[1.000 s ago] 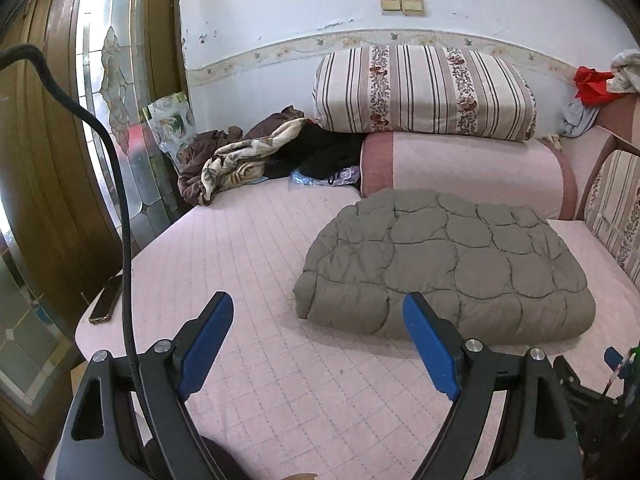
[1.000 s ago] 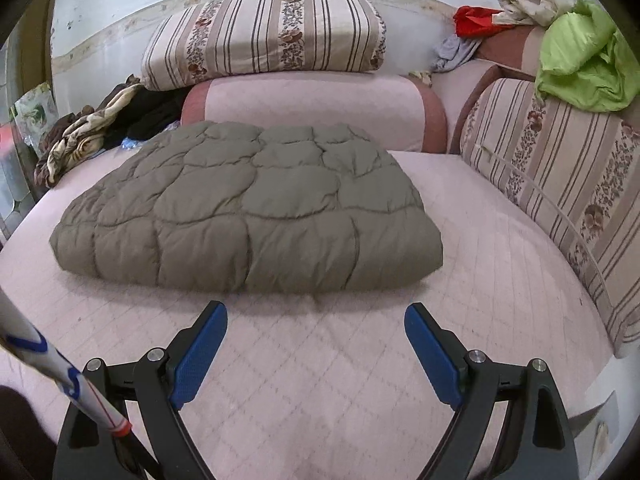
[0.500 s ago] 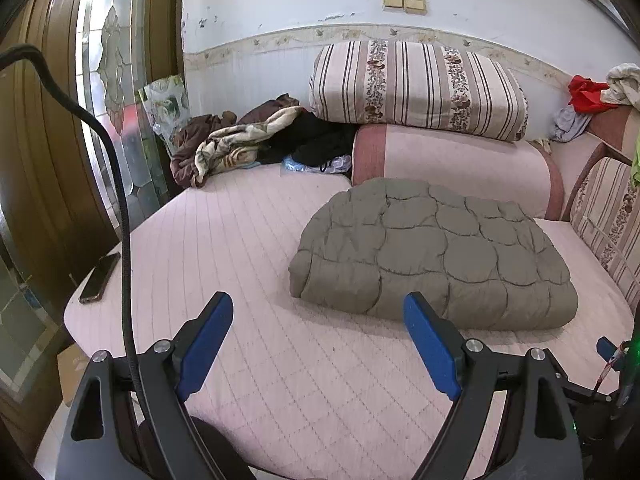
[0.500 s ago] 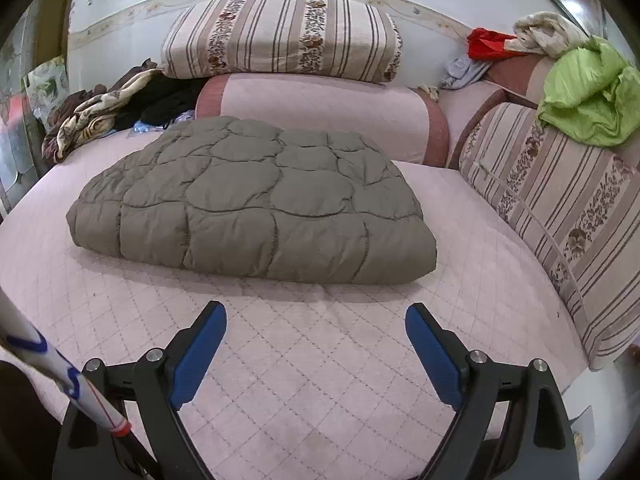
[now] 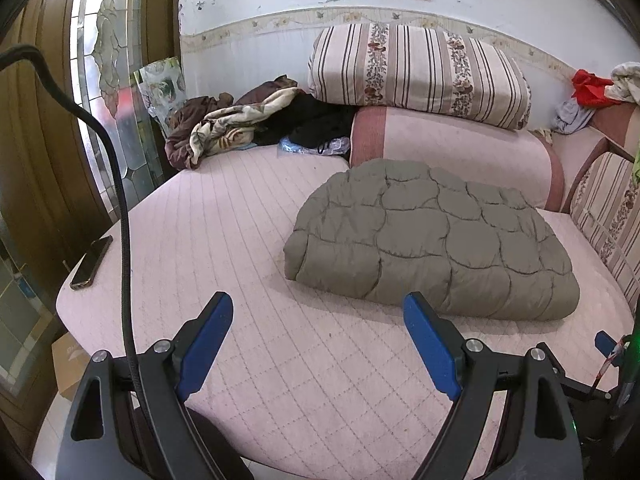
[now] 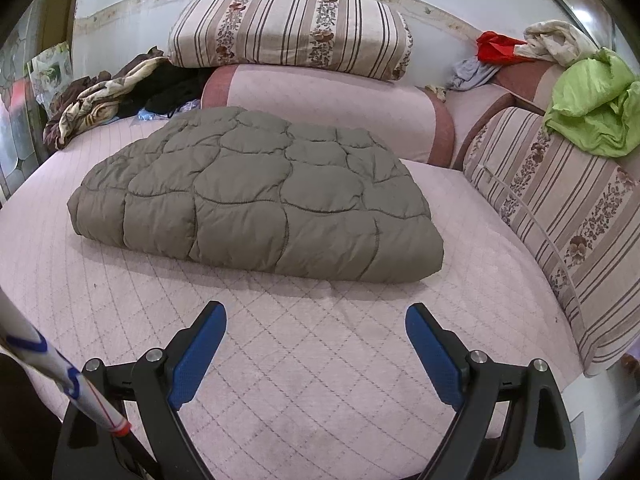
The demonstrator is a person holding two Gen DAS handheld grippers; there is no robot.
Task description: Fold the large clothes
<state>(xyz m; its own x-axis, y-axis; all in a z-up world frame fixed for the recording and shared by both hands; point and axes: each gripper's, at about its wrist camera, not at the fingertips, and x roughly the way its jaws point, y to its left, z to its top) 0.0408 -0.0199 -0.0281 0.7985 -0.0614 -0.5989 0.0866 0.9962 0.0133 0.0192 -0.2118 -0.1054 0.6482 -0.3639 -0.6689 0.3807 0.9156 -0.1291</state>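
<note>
You're facing a pink quilted bed point(image 5: 248, 216). A folded grey-green quilted garment point(image 5: 432, 240) lies toward its far right side. A dark phone point(image 5: 91, 262) sits at the near left corner. A heap of rumpled clothes point(image 5: 240, 124) fills the far left corner, beside a pink bolster point(image 5: 452, 148) along the far edge.

Two low forward views from the bed's point(image 5: 248, 208) near edge, both sharing the quilted coat point(image 5: 432, 240) point(image 6: 256, 196).
</note>
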